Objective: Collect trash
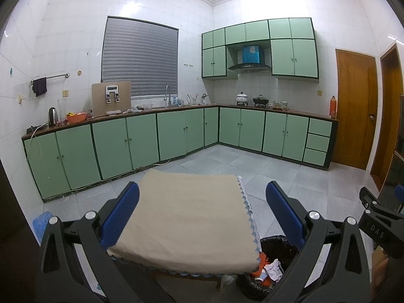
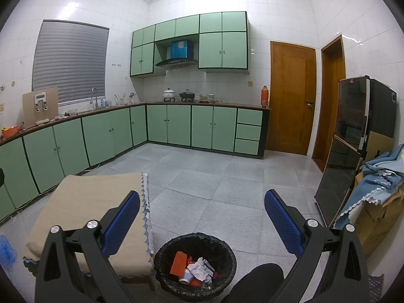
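**Trash in the bin, both grippers empty**

The trash [image 2: 199, 269] — crumpled white paper, orange pieces, a small cup — lies in the black-lined bin [image 2: 161, 252] on the floor, just beside the cloth-covered surface [image 2: 83, 199]. That surface looks bare, so collection seems finished or nearly so. The right gripper [image 2: 202, 217] hangs above the bin, jaws wide apart and holding nothing. The left gripper [image 1: 202, 209] hangs over the surface, jaws likewise spread and empty. Risks from here: a low sweep could knock the light bin over and spill it, or a jaw could snag the liner or the cloth's scalloped edge.
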Action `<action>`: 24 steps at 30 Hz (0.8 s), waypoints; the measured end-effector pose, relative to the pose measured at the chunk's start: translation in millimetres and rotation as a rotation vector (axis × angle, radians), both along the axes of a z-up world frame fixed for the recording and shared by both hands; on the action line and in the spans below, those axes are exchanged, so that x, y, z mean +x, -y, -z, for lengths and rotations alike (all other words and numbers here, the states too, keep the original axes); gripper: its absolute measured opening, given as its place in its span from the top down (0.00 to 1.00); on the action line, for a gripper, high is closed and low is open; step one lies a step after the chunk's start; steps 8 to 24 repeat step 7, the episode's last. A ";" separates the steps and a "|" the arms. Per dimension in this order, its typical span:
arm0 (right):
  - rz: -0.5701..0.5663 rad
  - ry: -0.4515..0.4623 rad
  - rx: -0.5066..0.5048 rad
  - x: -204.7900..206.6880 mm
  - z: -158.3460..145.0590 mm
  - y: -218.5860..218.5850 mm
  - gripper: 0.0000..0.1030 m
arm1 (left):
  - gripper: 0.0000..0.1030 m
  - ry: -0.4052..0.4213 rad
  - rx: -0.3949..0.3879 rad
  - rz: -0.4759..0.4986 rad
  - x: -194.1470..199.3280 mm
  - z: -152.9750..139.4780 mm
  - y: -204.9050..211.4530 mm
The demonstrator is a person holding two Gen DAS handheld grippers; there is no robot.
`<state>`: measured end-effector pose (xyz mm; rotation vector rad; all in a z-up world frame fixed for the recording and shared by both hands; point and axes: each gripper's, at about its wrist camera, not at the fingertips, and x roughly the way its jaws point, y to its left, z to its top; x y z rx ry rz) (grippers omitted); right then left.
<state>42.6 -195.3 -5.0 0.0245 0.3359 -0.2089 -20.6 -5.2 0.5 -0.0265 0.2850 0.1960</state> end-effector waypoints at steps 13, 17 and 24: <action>0.004 -0.003 -0.001 2.2 0.1 4.2 0.06 | 0.06 -0.004 -0.001 0.001 0.5 0.9 -1.7; 0.004 -0.003 -0.001 2.2 0.1 4.2 0.06 | 0.06 -0.004 -0.001 0.001 0.5 0.9 -1.7; 0.004 -0.003 -0.001 2.2 0.1 4.2 0.06 | 0.06 -0.004 -0.001 0.001 0.5 0.9 -1.7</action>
